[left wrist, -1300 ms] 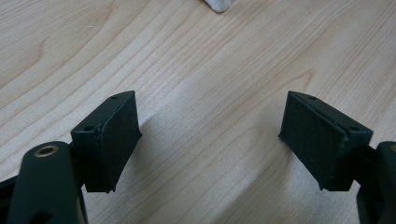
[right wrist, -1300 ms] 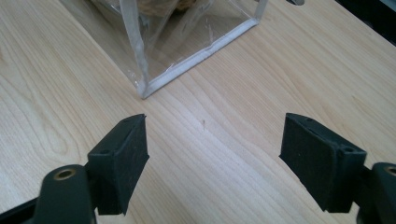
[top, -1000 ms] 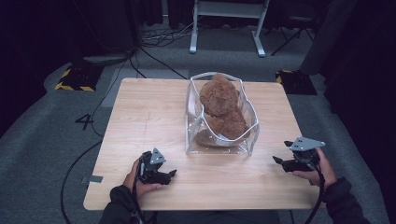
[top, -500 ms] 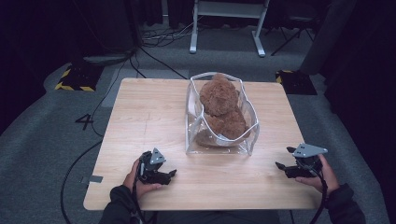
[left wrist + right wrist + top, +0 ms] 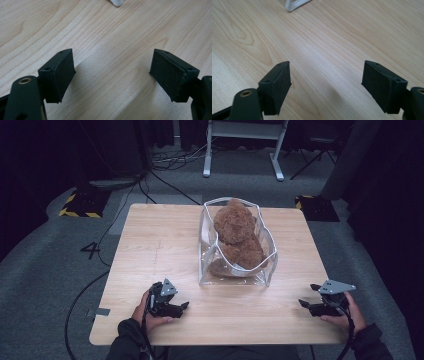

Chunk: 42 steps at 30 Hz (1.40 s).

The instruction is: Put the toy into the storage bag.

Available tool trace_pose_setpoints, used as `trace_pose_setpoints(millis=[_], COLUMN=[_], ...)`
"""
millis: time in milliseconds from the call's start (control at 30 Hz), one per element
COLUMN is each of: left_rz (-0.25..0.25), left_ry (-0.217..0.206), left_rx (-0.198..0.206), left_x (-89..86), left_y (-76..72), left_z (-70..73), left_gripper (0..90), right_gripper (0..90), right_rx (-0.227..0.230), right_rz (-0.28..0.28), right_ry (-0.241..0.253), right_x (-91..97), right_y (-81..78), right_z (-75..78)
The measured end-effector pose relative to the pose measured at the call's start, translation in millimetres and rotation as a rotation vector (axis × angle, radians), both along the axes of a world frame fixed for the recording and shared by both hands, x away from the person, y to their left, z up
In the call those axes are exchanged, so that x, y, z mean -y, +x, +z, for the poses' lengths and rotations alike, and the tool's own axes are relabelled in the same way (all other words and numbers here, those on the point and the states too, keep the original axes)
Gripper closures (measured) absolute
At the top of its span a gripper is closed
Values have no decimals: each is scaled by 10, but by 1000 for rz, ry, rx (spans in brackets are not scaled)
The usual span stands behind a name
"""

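A clear plastic bag (image 5: 235, 265) with white trim stands open at the middle of the wooden table (image 5: 155, 240). A brown plush toy (image 5: 236, 236) sits inside it. My left gripper (image 5: 181, 307) rests near the front edge, left of the bag, jaws open over bare wood (image 5: 112, 65). My right gripper (image 5: 305, 305) is low at the front right corner, also open, with nothing between its pads (image 5: 275, 86). A white corner of the bag (image 5: 295, 5) shows at the top of the right gripper view, and a bit of the bag's trim (image 5: 116, 2) in the left gripper view.
The table stands on grey carpet with cables (image 5: 165, 175) running behind it. A white frame stand (image 5: 240, 140) is at the back. Yellow-black striped blocks (image 5: 80, 202) lie at both back sides of the table.
My right gripper has sunk and drifted toward the front right corner of the table. The left gripper, the bag and the toy have stayed put.
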<state>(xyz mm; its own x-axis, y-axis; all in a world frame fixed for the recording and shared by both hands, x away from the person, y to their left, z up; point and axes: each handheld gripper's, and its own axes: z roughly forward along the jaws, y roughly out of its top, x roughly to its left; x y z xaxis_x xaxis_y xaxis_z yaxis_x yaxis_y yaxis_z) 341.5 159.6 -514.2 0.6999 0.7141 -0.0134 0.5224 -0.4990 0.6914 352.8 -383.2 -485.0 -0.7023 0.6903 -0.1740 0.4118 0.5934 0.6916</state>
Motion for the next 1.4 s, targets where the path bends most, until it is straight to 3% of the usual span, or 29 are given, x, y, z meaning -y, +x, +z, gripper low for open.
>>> trace_pose_setpoints(millis=[767,967,1400], left_rz=[-2,-3,-4], left_ry=[-2,-2,-6], left_rx=[-2,-5,-3], left_x=[0,0,3], left_y=[2,4,10], left_z=[-1,0,-3], left_gripper=[196,196,194], right_gripper=[218,158,149], right_rx=[-52,-73,-71], right_rz=[-63,-100,-117], right_ry=[79,156,155], right_x=[274,402,452], right_y=[-119,-135,-156], right_z=[-216,-285,-288])
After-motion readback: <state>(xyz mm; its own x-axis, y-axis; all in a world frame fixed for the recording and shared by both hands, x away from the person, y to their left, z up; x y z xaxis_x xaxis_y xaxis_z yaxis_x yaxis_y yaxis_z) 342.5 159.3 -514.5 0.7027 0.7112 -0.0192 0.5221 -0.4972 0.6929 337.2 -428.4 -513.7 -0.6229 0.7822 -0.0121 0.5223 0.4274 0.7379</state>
